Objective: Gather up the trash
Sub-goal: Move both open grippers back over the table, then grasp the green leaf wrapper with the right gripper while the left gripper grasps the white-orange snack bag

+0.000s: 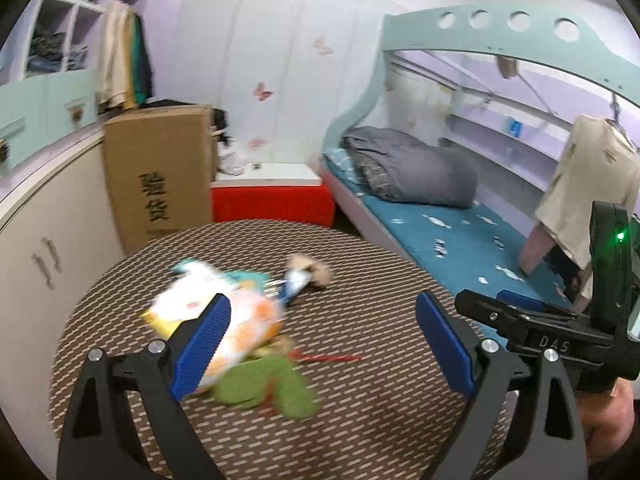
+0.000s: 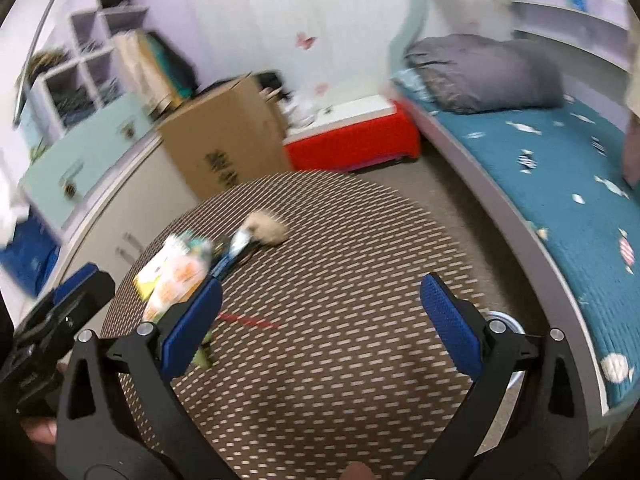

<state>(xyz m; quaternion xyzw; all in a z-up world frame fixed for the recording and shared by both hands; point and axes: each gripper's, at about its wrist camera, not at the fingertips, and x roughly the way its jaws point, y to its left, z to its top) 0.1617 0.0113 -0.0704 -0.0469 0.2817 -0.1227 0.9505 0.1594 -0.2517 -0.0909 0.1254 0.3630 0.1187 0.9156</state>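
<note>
My left gripper hangs over the round woven bench with its jaws wide apart, nothing between them. My right gripper is just as wide apart and empty. The trash sits in a loose, blurred pile on the bench's left half: an orange-and-white wrapper, a green wrapper touching it, a thin red strip, a blue-white packet and a beige crumpled wad. A cardboard box stands behind the bench.
</note>
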